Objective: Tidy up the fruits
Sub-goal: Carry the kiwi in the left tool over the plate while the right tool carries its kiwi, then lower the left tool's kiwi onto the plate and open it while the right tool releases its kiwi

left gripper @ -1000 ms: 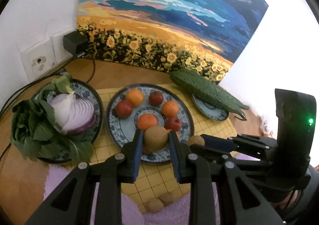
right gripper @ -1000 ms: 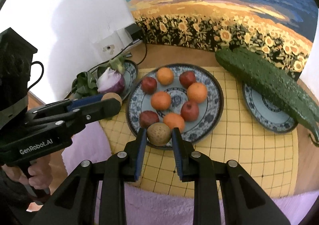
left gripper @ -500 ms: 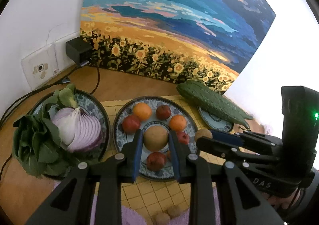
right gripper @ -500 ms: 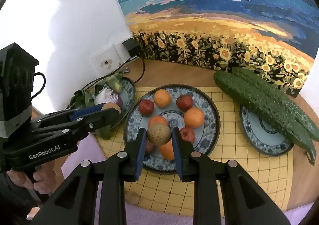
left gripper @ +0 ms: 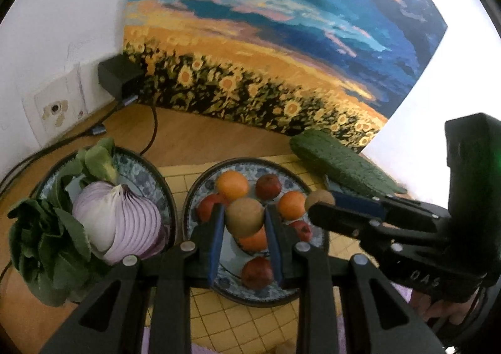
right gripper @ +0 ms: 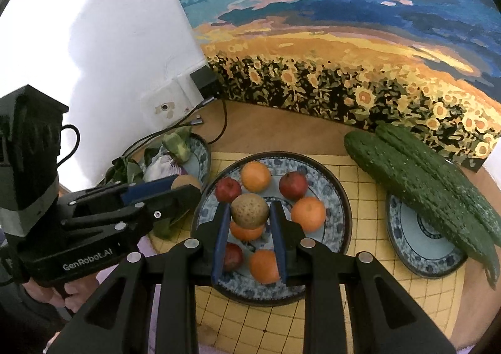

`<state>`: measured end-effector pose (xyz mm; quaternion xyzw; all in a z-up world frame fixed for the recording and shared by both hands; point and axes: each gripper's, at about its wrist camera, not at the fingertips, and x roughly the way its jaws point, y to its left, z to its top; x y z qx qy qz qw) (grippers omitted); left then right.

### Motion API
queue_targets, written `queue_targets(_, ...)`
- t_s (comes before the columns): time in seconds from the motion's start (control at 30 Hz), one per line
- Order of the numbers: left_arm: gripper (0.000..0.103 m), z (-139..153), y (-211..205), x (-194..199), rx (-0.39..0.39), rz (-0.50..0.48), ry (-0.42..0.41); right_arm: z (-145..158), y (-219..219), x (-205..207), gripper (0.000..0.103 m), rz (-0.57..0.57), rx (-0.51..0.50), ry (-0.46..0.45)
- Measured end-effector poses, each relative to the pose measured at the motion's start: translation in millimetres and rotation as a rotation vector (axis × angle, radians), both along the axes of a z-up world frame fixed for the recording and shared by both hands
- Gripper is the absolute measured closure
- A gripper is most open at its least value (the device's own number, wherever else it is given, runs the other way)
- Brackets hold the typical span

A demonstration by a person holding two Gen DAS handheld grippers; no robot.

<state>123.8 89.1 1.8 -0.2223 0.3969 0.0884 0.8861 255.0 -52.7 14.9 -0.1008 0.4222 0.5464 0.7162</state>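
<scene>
Brown and speckled, a kiwi (left gripper: 245, 216) is clamped between the blue-padded fingers of the left gripper (left gripper: 244, 230), raised above the fruit plate (left gripper: 200, 188). A second kiwi (right gripper: 249, 210) is likewise pinched by the right gripper (right gripper: 249, 236) over the same plate. Oranges (right gripper: 255, 176) and red apples (right gripper: 293, 185) are spread on that plate. To the left, a halved red onion (left gripper: 117, 222) and leafy greens (left gripper: 47, 244) are seen on another plate; to the right, bitter gourds (right gripper: 422, 184) are laid across a small plate (right gripper: 416, 247).
</scene>
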Motion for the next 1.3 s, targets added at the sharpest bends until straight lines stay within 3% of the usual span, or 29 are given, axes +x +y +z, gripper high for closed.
queue_targets(0.57, 0.076, -18, 4, 34, -0.031, -0.039, 0.034, -37, 19, 24, 0.076, -0.037, -0.017, 0.073)
queue_targets(0.77, 0.076, -25, 1, 52, -0.076, -0.079, 0.038, -45, 9, 40, 0.076, -0.099, -0.005, 0.107)
queue_targets(0.97, 0.076, -23, -15, 43, -0.128, -0.122, 0.019, -40, -5, 48, 0.076, -0.140, 0.031, 0.133)
queue_targets(1.13, 0.076, -30, -20, 46, -0.132, -0.115, 0.030, -39, -4, 47, 0.076, -0.138, 0.029, 0.142)
queue_targets(1.3, 0.075, -25, -14, 45, -0.053, -0.090, 0.053, -36, 1, 39, 0.076, -0.113, 0.034, 0.146)
